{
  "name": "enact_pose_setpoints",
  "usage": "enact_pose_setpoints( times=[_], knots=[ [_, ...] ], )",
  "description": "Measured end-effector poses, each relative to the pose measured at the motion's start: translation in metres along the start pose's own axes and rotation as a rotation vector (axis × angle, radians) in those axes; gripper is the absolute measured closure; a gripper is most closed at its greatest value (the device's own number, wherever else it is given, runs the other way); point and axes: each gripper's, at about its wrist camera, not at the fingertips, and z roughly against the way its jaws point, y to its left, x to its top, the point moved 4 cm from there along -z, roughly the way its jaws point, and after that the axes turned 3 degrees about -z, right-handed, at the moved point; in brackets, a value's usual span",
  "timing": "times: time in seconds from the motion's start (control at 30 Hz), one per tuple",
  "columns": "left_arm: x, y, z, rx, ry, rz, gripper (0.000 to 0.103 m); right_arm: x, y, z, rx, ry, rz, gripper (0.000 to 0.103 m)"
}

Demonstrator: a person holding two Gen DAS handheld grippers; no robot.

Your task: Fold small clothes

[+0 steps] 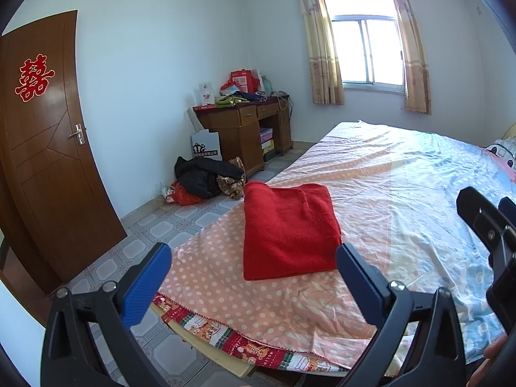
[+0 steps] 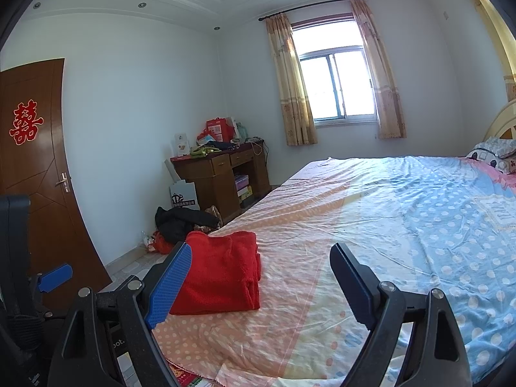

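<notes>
A folded red garment lies near the bed edge, bare sheet beyond it. Left gripper and right gripper fingers spread wide, empty.

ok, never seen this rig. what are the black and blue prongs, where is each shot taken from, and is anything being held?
No robot here: a person holds a handheld two-finger gripper in each hand, each carrying a fisheye camera looking along its fingers. The prongs are those fingers. One picture is from the left gripper, the other from the right gripper. Both stand open and hold nothing. On the bed lies a folded red garment, near the edge, untouched.
</notes>
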Motion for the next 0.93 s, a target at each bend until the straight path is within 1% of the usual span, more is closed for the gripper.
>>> enact_pose_setpoints(
  times=[0.43, 0.67, 0.93],
  knots=[
    [-0.002, -0.002, -0.002, -0.006, 0.009, 0.007, 0.0, 0.0, -0.001, 0.001, -0.002, -0.004, -0.001, 0.015],
    [-0.008, -0.001, -0.011, 0.009, 0.055, 0.025, 0.0, -0.002, -0.002, -0.001, -0.001, 0.003, -0.005, 0.015],
    [-0.009, 0.002, -0.021, -0.036, 0.08, 0.04, 0.0, -0.002, -0.002, -0.003, 0.0, 0.01, -0.008, 0.015]
  ],
)
